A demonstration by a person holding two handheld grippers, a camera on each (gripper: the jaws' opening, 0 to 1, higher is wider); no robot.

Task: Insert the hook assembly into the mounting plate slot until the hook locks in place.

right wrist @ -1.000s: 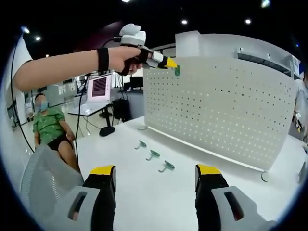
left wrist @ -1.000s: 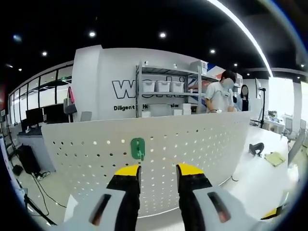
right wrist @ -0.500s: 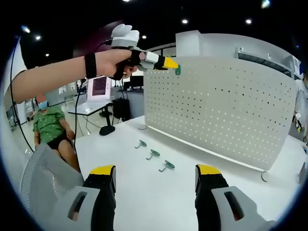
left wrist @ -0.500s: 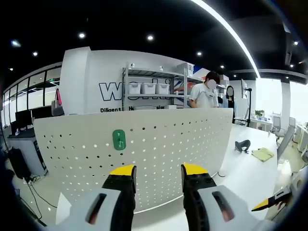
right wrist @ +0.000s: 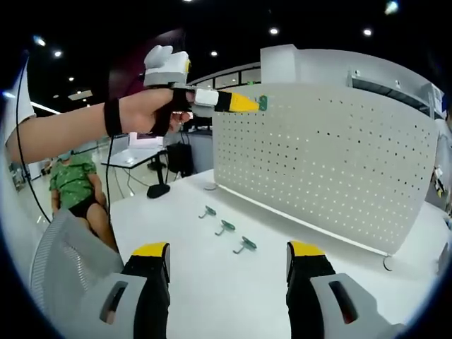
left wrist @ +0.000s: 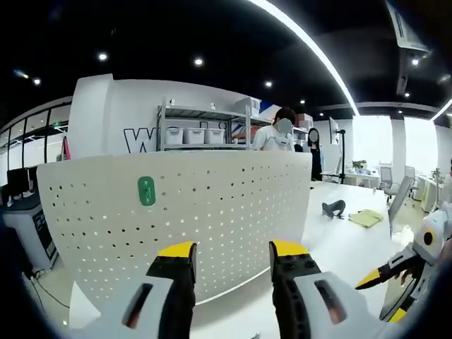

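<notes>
A green hook sits in the upper left of the white perforated mounting plate, which stands upright on the table. My left gripper is open and holds nothing, a short way back from the plate, with the hook up and to the left of its jaws. In the right gripper view the left gripper hangs in a person's hand, its yellow tips just short of the hook at the top corner of the plate. My right gripper stands open and low over the table.
Three spare green hooks lie in a row on the white table before the plate. A person sits at the left by a desk with a laptop. Behind the plate stand shelves and another person. The right gripper shows at the right edge.
The left gripper has drawn back and away from the hook, which stays in the plate. The left gripper view has swung right. The right gripper has not moved.
</notes>
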